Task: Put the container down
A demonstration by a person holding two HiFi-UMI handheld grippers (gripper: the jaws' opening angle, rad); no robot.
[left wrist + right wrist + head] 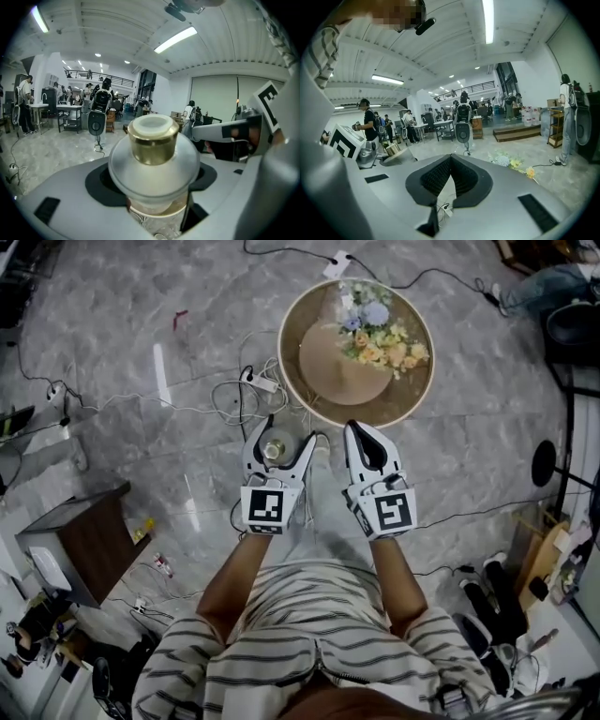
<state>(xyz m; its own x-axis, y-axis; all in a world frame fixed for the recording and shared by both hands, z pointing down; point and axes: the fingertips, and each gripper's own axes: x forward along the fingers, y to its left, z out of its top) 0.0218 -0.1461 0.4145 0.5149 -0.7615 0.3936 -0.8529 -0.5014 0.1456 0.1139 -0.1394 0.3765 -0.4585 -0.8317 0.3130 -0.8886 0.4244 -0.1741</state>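
Large open robotics lab hall: marble floor strewn with cables, workbenches, robot-like rig, ceiling strip lights.

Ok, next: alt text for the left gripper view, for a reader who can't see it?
The left tool grips a frosted glass container with a gold collar and white top between its grey jaws. Behind it is a bright white hall with people in the distance.

Container: frosted clear body, gold cap, white top. Left gripper, right gripper: pale grey shells, black pads; cubes black-and-white squares. Shirt: white, dark stripes. Table: tan. Flowers: blue, yellow, peach. Floor: grey marbled.
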